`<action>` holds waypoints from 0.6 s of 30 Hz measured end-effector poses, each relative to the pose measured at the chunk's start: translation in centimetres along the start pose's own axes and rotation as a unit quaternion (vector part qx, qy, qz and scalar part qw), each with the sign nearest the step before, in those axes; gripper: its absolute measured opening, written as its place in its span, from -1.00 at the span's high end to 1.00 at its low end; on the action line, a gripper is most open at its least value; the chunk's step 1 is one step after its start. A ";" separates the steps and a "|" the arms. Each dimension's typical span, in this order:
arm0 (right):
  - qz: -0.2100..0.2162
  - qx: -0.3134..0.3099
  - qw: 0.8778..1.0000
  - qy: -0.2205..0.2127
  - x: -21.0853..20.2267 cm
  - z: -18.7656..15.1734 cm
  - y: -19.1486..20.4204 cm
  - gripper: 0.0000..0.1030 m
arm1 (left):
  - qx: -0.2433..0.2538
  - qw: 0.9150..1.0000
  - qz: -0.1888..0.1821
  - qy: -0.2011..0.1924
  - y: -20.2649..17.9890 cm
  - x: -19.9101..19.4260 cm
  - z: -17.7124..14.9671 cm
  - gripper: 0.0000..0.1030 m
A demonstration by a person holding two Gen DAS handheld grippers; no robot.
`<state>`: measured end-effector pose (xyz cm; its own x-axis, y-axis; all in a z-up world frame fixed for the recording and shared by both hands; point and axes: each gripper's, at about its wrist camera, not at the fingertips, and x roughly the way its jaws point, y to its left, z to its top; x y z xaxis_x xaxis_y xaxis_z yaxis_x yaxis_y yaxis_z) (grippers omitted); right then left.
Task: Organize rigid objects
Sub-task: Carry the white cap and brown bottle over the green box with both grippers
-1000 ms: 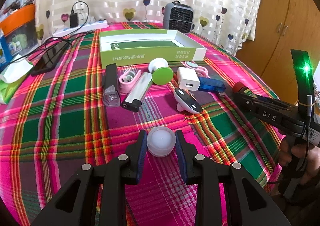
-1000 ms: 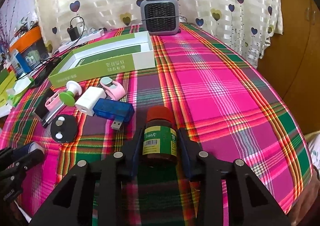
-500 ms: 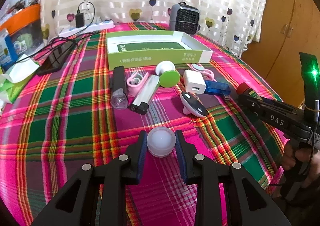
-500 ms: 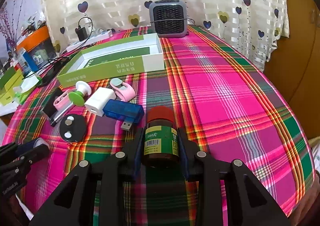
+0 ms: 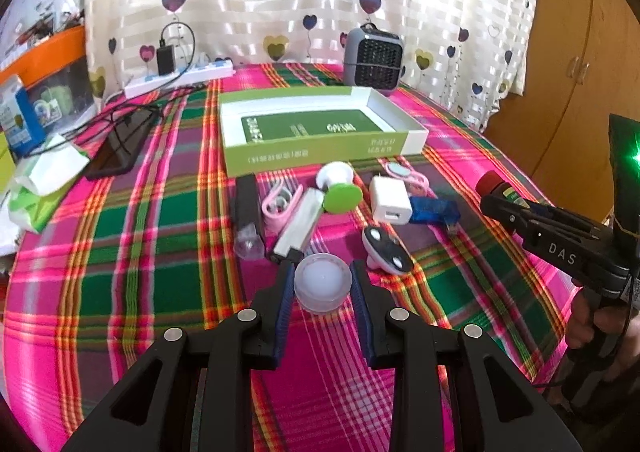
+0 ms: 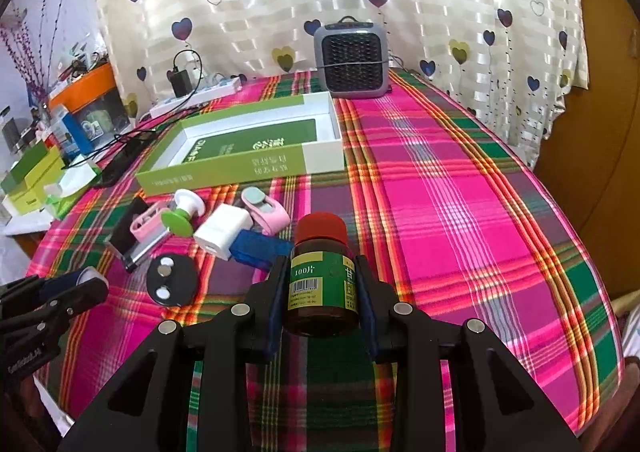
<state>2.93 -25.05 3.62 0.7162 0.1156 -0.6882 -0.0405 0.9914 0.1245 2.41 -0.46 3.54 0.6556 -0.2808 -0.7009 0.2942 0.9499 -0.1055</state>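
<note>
Right tool (image 6: 320,284) hides the brown bottle's (image 6: 320,276) sides.

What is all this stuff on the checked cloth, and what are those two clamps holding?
round cap: 1, translucent white, between left fingers
pill bottle: 1, brown, red lid, between right fingers
box: 1, green-white, open, mid-table
heater: 1, grey, far edge
charger cube: 1, white, below box
USB stick: 1, blue, beside cube
clips: 2, pink, by box
phone: 1, black, left
power strip: 1, white, far left
left gripper: 1, black
right gripper: 1, black
</note>
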 end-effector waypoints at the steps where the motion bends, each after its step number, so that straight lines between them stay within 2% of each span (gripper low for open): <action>1: 0.001 -0.001 1.000 -0.001 -0.1 0.1 0.0 0.36 | 0.000 1.000 0.001 -0.002 0.0 -0.1 0.3 0.48; 18: 0.038 -0.017 0.998 -0.041 -1.2 6.0 0.4 0.36 | -0.002 1.000 0.004 -0.026 0.6 0.0 6.0 0.48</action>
<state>6.24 -25.18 8.71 0.7645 0.1863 -0.6172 -0.1195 0.9817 0.1483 6.75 -0.70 7.73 0.6927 -0.2798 -0.6648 0.2855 0.9528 -0.1035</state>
